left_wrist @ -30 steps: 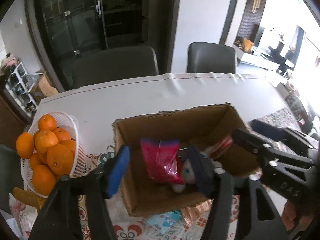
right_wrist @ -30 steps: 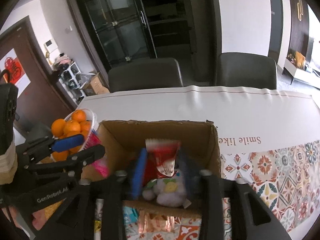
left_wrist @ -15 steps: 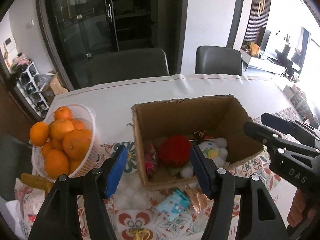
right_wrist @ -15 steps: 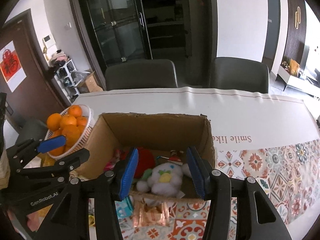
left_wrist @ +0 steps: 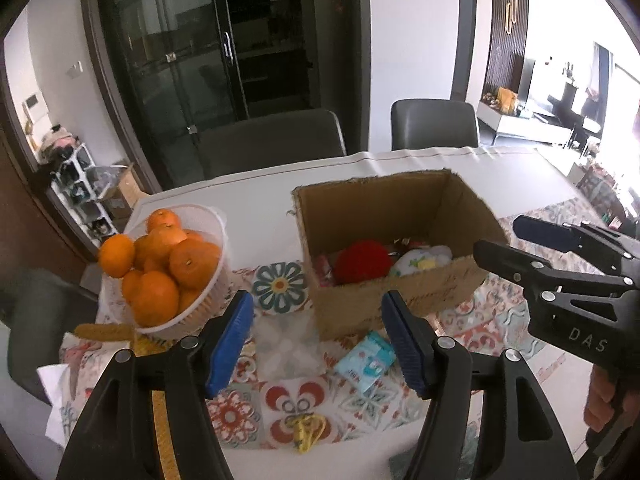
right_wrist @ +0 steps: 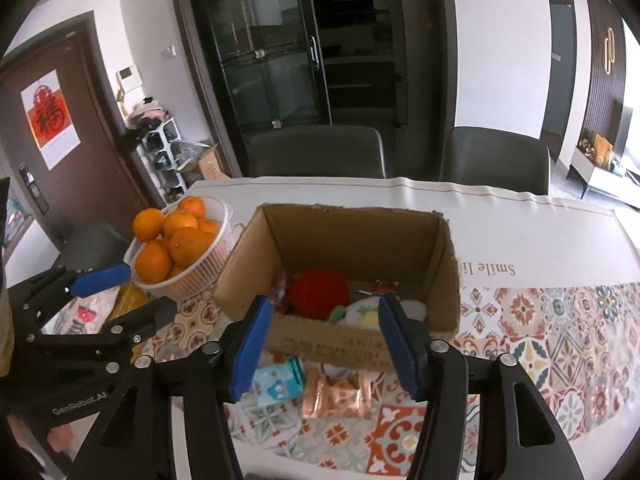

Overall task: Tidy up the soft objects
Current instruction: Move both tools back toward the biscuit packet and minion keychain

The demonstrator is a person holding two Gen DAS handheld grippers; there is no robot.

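Observation:
An open cardboard box (left_wrist: 400,308) (right_wrist: 444,276) stands on the table. Inside lie a red fuzzy ball (left_wrist: 362,262) (right_wrist: 318,292), a white plush toy (left_wrist: 420,258) (right_wrist: 366,312) and a pink packet (left_wrist: 323,270). A light blue packet (left_wrist: 366,362) (right_wrist: 280,380) lies on the table in front of the box, with a copper foil packet (right_wrist: 336,392) beside it. My left gripper (left_wrist: 316,340) is open and empty, above the table in front of the box. My right gripper (right_wrist: 326,344) is open and empty, just in front of the box's near wall.
A white basket of oranges (left_wrist: 160,264) (right_wrist: 176,244) stands left of the box. A yellow string (left_wrist: 306,434) lies on the patterned cloth near me. A yellow packet (left_wrist: 106,330) lies by the basket. Two grey chairs (right_wrist: 316,152) stand behind the table.
Both grippers let go of the packet and toy into the box, opened, and drew back and up. The box now sits farther from both cameras.

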